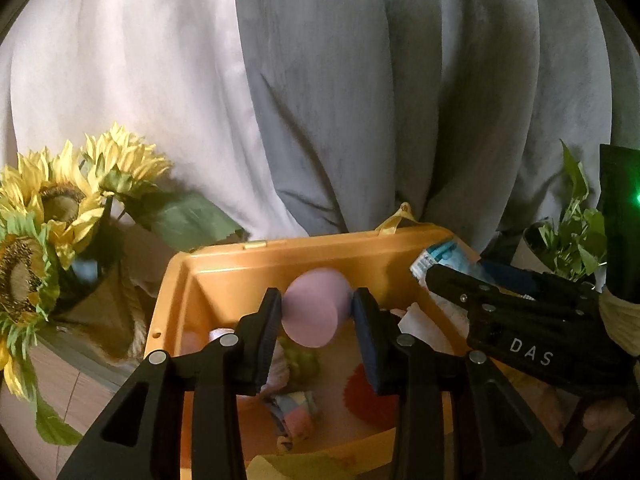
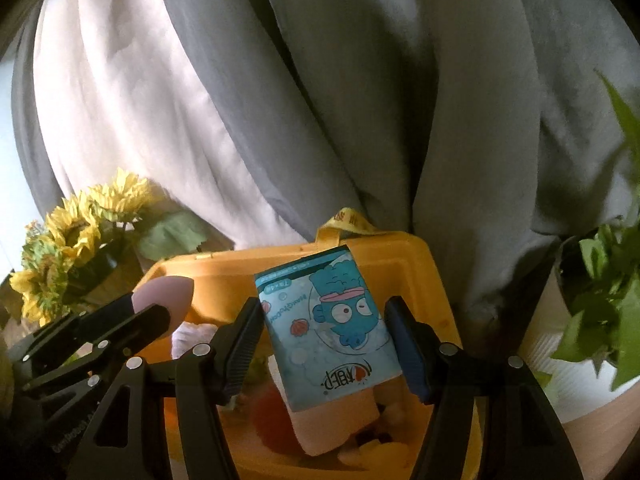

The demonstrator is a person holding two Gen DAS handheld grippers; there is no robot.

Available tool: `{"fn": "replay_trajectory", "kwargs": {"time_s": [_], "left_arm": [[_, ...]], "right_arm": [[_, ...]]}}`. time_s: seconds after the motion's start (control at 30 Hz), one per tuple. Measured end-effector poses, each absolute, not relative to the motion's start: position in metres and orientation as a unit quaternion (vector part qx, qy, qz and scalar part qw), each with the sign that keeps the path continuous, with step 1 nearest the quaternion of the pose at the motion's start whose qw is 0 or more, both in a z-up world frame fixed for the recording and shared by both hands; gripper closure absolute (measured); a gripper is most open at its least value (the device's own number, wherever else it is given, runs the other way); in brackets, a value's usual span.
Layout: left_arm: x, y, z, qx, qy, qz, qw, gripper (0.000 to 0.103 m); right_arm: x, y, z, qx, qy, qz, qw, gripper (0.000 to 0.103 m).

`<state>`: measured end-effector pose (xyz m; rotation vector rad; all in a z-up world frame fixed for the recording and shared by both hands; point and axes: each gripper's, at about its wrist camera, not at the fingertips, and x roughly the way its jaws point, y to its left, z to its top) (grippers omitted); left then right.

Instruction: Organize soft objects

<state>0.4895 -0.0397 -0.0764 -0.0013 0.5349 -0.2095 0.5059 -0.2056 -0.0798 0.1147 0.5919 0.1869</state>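
A lilac egg-shaped sponge (image 1: 312,312) sits pinched between the pads of my left gripper (image 1: 318,296), held above the open yellow bin (image 1: 240,246). In the right wrist view the same sponge (image 2: 164,294) pokes out of the left gripper (image 2: 156,308) at the left. My right gripper (image 2: 323,304) is shut on a blue tissue pack (image 2: 332,332) with a cartoon print, which hangs tilted over the bin (image 2: 400,248). The left wrist view shows the right gripper (image 1: 436,270) at the bin's right rim with the pack (image 1: 440,254). Several soft items lie in the bin, among them something red (image 1: 368,396).
A bunch of sunflowers (image 1: 60,200) stands left of the bin. To its right is a leafy green plant in a white pot (image 2: 580,320). Grey and white curtains (image 2: 320,100) hang close behind the bin. A wooden surface (image 1: 60,384) shows at the lower left.
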Motion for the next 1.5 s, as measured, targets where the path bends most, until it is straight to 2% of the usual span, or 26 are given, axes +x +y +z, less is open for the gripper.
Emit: {"fn": "replay_trajectory", "kwargs": {"time_s": [0.1, 0.77, 0.87, 0.93, 1.0, 1.07, 1.17, 1.5], "left_arm": [[0.488, -0.039, -0.077, 0.003, 0.263, -0.1, 0.96, 0.061], [0.41, -0.018, -0.031, -0.009, 0.226, -0.039, 0.973, 0.045], [0.392, -0.013, -0.023, -0.008, 0.218, -0.029, 0.975, 0.039], [0.377, -0.008, -0.017, -0.008, 0.214, -0.024, 0.976, 0.036], [0.365, -0.004, -0.012, -0.006, 0.211, -0.019, 0.977, 0.028], [0.353, 0.0, -0.009, -0.003, 0.207, -0.017, 0.978, 0.027], [0.332, 0.009, -0.004, 0.001, 0.204, -0.013, 0.979, 0.016], [0.271, 0.031, -0.002, 0.024, 0.198, -0.03, 0.979, 0.0]], "right_arm": [[0.51, -0.206, -0.083, 0.057, 0.298, 0.09, 0.949, 0.033], [0.446, -0.198, -0.044, 0.032, 0.268, 0.066, 0.961, 0.032], [0.428, -0.193, -0.035, 0.028, 0.262, 0.065, 0.962, 0.032], [0.416, -0.19, -0.03, 0.027, 0.259, 0.063, 0.963, 0.027], [0.403, -0.186, -0.025, 0.027, 0.254, 0.059, 0.965, 0.026], [0.39, -0.181, -0.02, 0.026, 0.251, 0.055, 0.966, 0.025], [0.371, -0.176, -0.016, 0.028, 0.25, 0.05, 0.967, 0.021], [0.292, -0.153, -0.01, 0.037, 0.236, -0.01, 0.971, 0.016]]}}
